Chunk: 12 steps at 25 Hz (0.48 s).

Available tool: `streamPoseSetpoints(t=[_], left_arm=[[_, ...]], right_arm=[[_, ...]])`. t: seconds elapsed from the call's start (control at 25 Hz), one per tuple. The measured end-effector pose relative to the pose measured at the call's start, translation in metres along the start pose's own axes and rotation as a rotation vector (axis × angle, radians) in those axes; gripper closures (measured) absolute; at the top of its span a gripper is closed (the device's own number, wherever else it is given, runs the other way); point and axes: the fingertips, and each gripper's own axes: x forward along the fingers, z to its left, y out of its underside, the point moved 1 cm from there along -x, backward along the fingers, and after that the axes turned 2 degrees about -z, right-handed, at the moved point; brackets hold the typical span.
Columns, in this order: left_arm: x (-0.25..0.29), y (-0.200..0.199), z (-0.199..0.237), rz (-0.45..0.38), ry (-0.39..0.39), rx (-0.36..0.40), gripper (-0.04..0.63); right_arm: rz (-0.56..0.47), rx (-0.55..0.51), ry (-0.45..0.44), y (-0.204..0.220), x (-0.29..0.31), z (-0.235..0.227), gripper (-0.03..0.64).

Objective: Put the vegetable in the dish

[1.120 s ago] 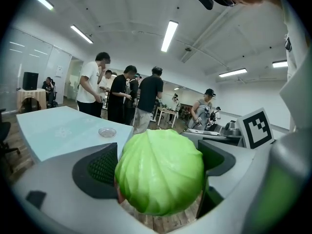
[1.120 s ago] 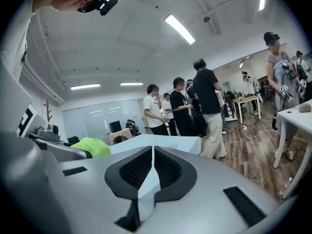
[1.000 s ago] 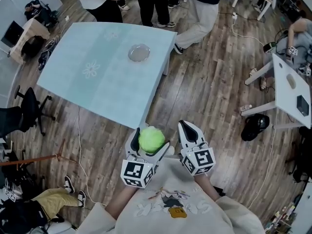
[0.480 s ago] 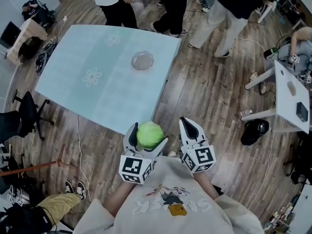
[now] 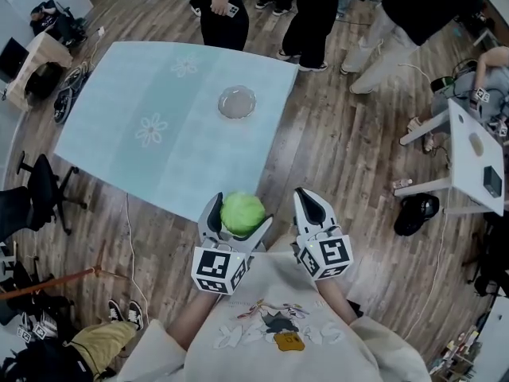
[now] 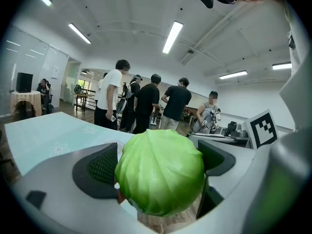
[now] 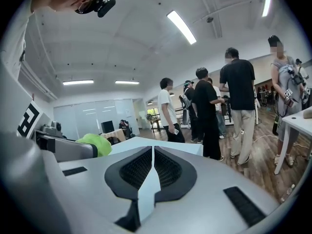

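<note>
- The left gripper (image 5: 237,221) was at the lower centre of the head view. Its fingers (image 6: 101,167) were clenched on a round green cabbage (image 5: 242,212), with one pad pressed against each side.
- The cabbage was held in the air above the wooden floor (image 5: 358,150), just off the near edge of the pale blue counter (image 5: 151,157).
- The right gripper (image 5: 308,201) was just to the right of the left one, its fingers pressed flat against each other and holding nothing.
- A clear glass dish (image 5: 237,102) sat on the counter in the upper centre of the frame, toward the counter's far right corner and well apart from the cabbage.
- Several people (image 5: 215,6) stood beyond the counter's far edge along the top of the frame.
- A black office chair (image 5: 40,193) stood at the left edge.
</note>
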Motion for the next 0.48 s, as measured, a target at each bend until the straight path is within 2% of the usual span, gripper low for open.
streamPoseSetpoints(t=[0.2,0.48], left_arm=[[0.006,0.001,0.009,0.005,0.005,0.003,0.069],[0.032,-0.008,0.011,-0.001,0.023,0.019,0.069]], right_arm=[[0.004,0.003,0.002,0.002,0.006,0.005,0.586],[0.013,-0.002,0.019,-0.002,0.016,-0.013,0.586]])
